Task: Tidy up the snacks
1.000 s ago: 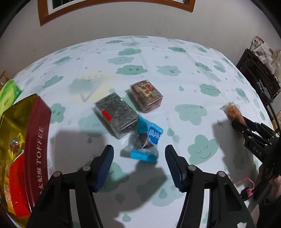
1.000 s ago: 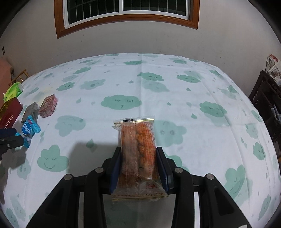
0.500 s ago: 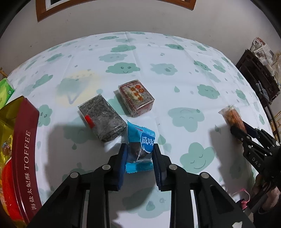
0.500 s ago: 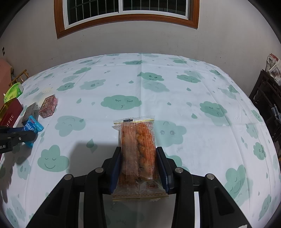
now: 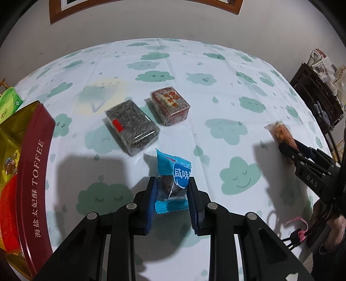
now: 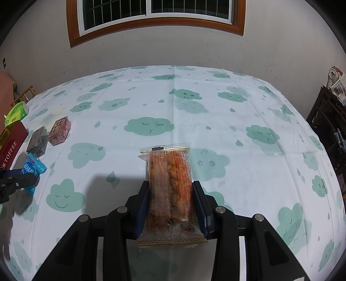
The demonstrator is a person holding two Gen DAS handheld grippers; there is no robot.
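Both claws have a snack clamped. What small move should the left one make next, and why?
Probably lift the blue candy and carry it left toward the toffee tin. The left claw is shut on it, the tin stands open beside it with snacks inside, and the right claw holds the orange pack.

The left wrist view looks steeply down along its own fingers, close over the cloud-print tablecloth, facing the far wall, with the toffee tin at 9 o'clock. The right wrist view sits near the same cloth, tilted down less, so the window shows at 12 o'clock. Both share the tablecloth, and each catches the other: the right gripper at 3 o'clock, the left gripper at 9 o'clock.
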